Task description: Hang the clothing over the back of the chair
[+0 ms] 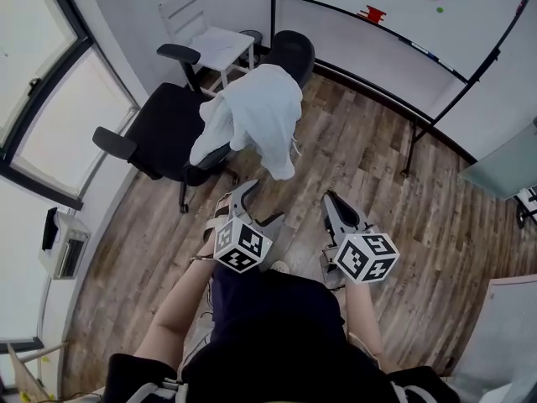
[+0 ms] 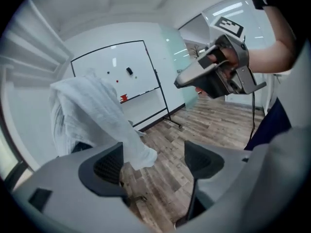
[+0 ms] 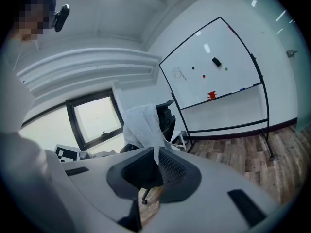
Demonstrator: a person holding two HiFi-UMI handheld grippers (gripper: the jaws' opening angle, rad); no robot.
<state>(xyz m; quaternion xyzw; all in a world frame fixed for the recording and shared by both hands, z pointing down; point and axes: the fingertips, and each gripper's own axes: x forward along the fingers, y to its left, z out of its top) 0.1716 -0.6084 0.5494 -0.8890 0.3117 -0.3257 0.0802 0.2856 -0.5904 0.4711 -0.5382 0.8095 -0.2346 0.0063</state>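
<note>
Head view: I see the white clothing (image 1: 256,112) draped over the back of the black office chair (image 1: 159,128). The left gripper (image 1: 258,204) and right gripper (image 1: 333,201) sit low by the person's body, well apart from it.

Left gripper view: I read this claw as released, its jaws spread with only wooden floor (image 2: 165,178) between them.

Right gripper view: this claw is clenched on nothing, and the clothing hangs on the chair beyond.
</note>
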